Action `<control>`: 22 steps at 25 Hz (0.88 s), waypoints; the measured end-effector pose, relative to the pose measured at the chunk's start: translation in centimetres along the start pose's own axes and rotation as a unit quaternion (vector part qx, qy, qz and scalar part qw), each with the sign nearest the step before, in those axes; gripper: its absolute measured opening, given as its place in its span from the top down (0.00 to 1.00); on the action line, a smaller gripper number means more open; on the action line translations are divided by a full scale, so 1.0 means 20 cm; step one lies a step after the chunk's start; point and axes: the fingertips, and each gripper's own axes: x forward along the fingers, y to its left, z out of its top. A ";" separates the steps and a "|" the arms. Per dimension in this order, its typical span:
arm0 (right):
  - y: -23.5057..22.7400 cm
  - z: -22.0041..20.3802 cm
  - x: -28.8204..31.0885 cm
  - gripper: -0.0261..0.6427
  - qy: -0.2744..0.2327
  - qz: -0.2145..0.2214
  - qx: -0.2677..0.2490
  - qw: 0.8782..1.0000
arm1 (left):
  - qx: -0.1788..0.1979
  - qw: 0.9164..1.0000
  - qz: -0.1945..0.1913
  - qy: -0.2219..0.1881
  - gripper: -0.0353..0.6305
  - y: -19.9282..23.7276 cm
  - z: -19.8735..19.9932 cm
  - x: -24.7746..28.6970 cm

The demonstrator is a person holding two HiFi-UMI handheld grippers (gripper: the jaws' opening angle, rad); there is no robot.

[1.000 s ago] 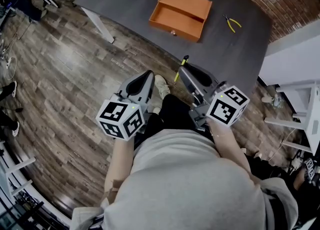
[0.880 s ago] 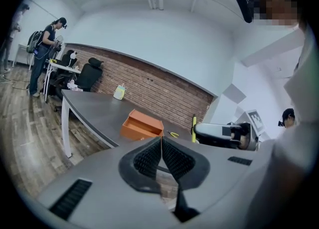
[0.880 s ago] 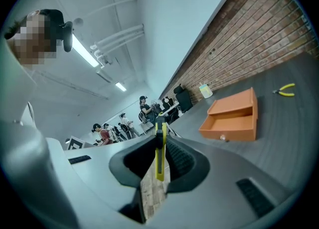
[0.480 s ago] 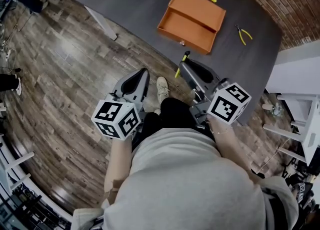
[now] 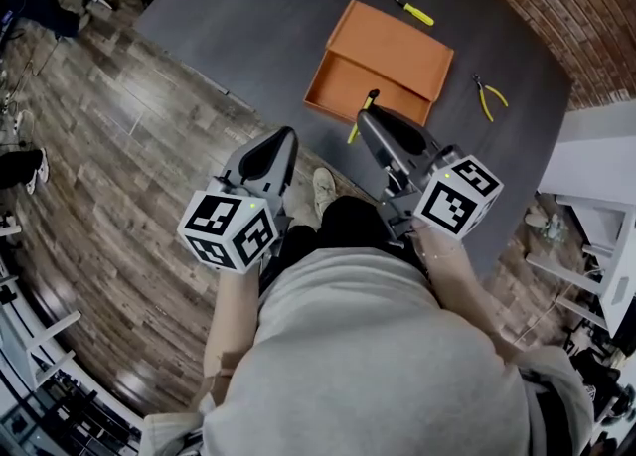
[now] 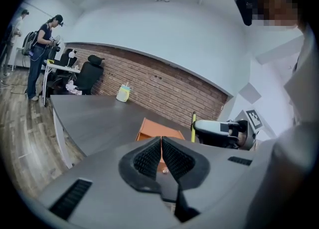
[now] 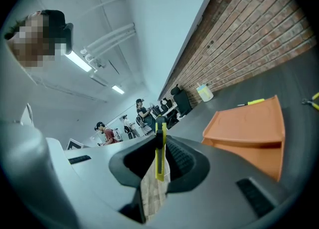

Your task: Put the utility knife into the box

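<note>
the left gripper (image 6: 161, 145), jaws pressed together on nothing, hangs low by the person's body. ahead of it, the right gripper (image 5: 366, 118) pinches the yellow utility knife (image 7: 160, 148) upright between its pads, at the near wall of the open orange box (image 5: 388, 47) on the grey table (image 5: 248, 17). the pickup looks done; carrying the knife over the box and letting go remains. a screwdriver (image 5: 409, 9) and pliers (image 5: 489, 96) lie beyond.

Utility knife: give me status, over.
Copy: right claw shut on utility knife. Empty left claw shut. Open box on table ahead, knife not in yet, nothing blocking.
</note>
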 end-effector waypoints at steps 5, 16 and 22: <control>-0.16 0.08 0.04 0.86 -0.003 -0.007 0.019 1.000 | 0.002 0.999 -0.014 0.029 0.91 -0.01 -0.01 0.20; -0.43 0.17 -0.04 0.86 -0.019 -0.041 0.046 0.998 | 0.008 0.997 -0.022 0.074 0.91 -0.03 -0.05 0.42; -0.51 0.22 -0.10 0.86 -0.039 -0.066 0.051 0.996 | 0.018 0.997 -0.028 0.075 0.91 -0.01 0.01 0.48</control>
